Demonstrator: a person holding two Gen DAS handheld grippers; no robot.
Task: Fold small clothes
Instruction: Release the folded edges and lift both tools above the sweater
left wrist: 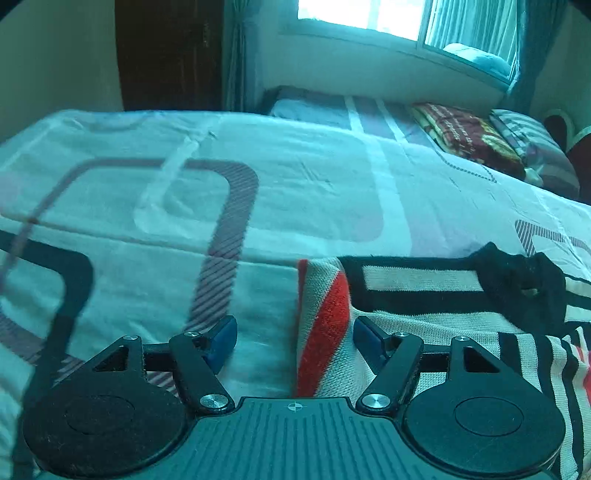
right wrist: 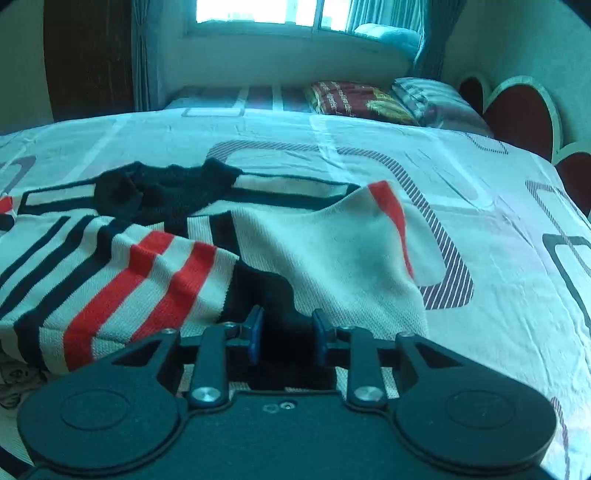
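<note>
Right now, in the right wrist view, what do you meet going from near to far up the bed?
Right claw → striped sweater → its black collar → patterned bedsheet → red folded blanket → window.

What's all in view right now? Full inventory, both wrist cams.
striped sweater: one, cream with black and red stripes, black collar, spread on the bed just ahead of both grippers
bedsheet: one, pale with rounded-rectangle pattern, covers the bed
folded blanket: one, maroon and yellow, far end of bed
pillow: one, striped, beside the blanket
headboard: maroon, heart-shaped panels, right edge
window: one, bright, far wall, curtains at both sides
door: dark brown, far left
left gripper: black, blue pads, jaws open over the sweater's left edge
right gripper: black, blue pads, jaws narrow around a black fabric fold; contact unclear
</note>
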